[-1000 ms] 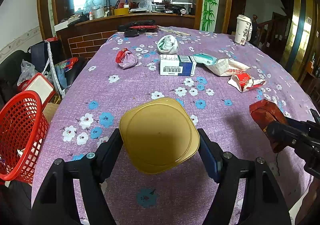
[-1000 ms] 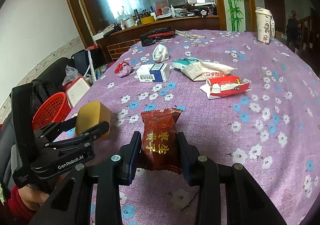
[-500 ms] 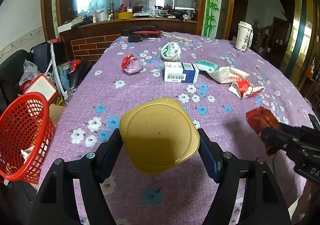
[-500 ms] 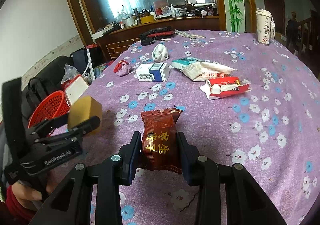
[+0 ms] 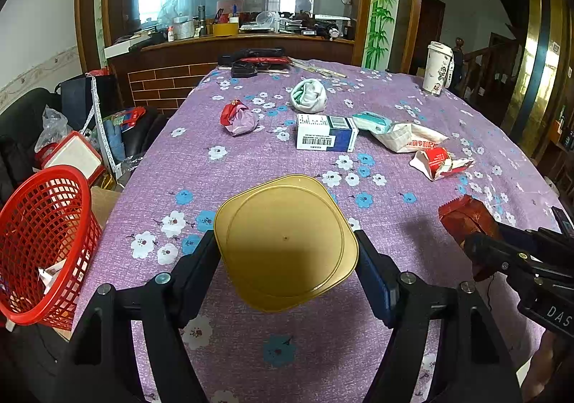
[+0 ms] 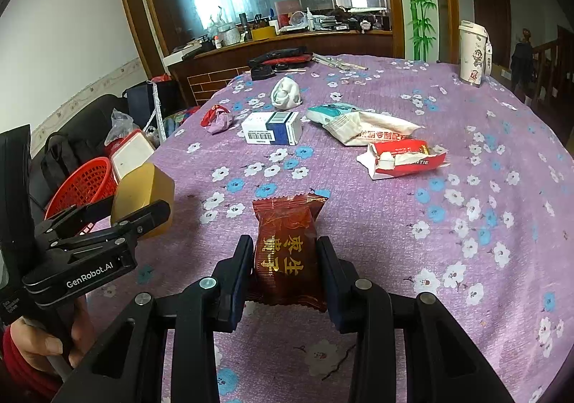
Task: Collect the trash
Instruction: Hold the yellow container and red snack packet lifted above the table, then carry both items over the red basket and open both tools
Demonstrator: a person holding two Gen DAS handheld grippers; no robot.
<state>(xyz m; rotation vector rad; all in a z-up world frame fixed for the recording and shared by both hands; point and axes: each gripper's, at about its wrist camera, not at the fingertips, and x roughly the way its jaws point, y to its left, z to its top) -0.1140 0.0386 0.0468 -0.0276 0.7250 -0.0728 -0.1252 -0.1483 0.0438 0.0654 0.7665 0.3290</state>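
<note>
Between your left tool pads sits the gold square plastic tub, clamped; your right tool grips the dark red snack wrapper. Next, carry both left to the red mesh basket.

Both grippers clamped — left, right

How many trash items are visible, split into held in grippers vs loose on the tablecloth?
Held in grippers: 2 – gold tub, brown snack packet
Loose on tablecloth: 6 – red-pink wad, white wad, blue-white box, teal pack, white bag, torn red wrapper
Total: 8
</note>
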